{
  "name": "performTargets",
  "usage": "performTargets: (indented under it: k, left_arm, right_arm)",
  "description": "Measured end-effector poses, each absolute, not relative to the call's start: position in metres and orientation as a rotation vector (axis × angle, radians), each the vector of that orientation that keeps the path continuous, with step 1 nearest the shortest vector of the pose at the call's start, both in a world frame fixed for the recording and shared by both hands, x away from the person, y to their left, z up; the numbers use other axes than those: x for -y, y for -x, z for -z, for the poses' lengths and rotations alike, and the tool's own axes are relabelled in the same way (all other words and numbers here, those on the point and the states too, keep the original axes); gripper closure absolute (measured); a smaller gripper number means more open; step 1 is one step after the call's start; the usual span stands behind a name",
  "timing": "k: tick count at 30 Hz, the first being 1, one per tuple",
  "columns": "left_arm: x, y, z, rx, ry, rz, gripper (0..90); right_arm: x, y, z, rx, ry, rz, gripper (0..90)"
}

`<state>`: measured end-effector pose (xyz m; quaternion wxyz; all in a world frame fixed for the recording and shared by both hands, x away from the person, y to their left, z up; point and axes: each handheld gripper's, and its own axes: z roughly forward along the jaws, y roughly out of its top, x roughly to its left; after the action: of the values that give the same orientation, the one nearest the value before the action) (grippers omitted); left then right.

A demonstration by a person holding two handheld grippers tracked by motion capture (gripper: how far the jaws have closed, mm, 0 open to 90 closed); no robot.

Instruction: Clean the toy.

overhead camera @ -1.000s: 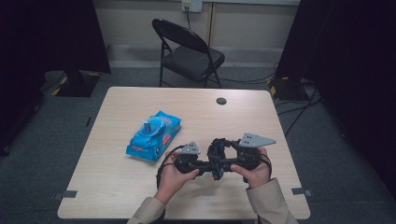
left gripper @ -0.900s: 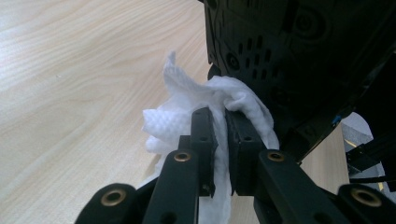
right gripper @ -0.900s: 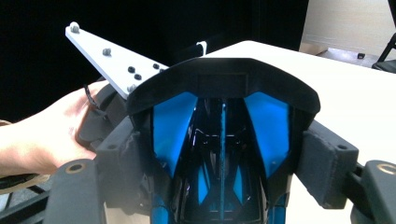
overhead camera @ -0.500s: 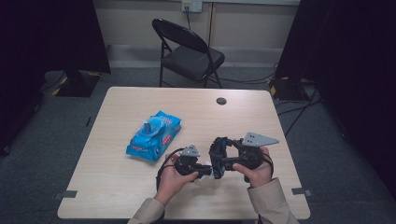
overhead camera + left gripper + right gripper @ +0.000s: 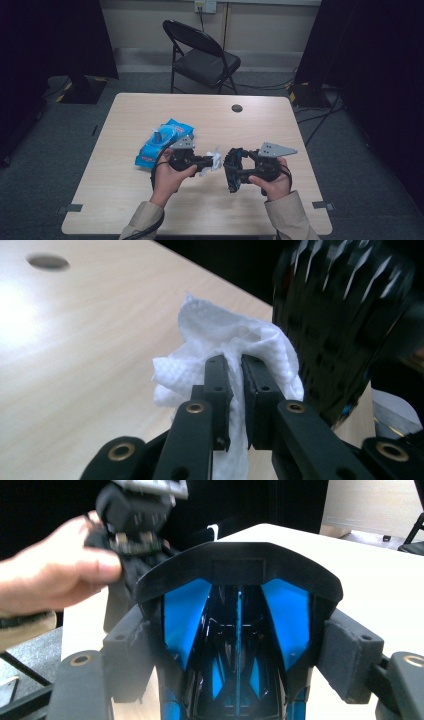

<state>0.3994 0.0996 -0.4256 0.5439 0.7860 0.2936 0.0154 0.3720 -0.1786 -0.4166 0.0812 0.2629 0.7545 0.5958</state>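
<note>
My left gripper (image 5: pixel 212 162) clamps a crumpled white wipe (image 5: pixel 225 347) between nearly closed jaws, just beside the black-and-blue toy car (image 5: pixel 237 645). My right gripper (image 5: pixel 235 170) grips that car by its sides, above the table (image 5: pixel 280 125). A blue wipes pack (image 5: pixel 162 142) lies behind my left hand (image 5: pixel 167 177).
</note>
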Motion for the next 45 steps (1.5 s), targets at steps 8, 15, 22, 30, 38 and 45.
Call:
performTargets:
  k: [8,15,22,30,38,45]
  left_arm:
    - [-0.097,-0.405,0.408,-0.674,-1.838,-0.052,82.5]
    - [-0.087,-0.406,0.409,-0.654,-1.849,-0.039,82.5]
    - [-0.077,-0.404,0.411,-0.64,-1.86,-0.03,82.6]
    - [-0.075,-0.402,0.419,-0.644,-1.872,-0.01,82.6]
    - [-0.069,-0.396,0.433,-0.64,-1.903,0.012,82.5]
    - [-0.061,-0.39,0.451,-0.638,-1.94,0.033,82.4]
  right_arm:
    - [0.174,-0.371,0.42,-2.281,-0.774,-1.77,25.6]
    - [0.169,-0.37,0.42,-2.296,-0.75,-1.775,25.6]
    - [0.167,-0.369,0.421,-2.309,-0.74,-1.767,25.6]
    - [0.168,-0.369,0.419,-2.303,-0.742,-1.771,25.6]
    - [0.168,-0.369,0.416,-2.286,-0.74,-1.793,25.6]
    - [0.17,-0.369,0.414,-2.276,-0.742,-1.81,25.6]
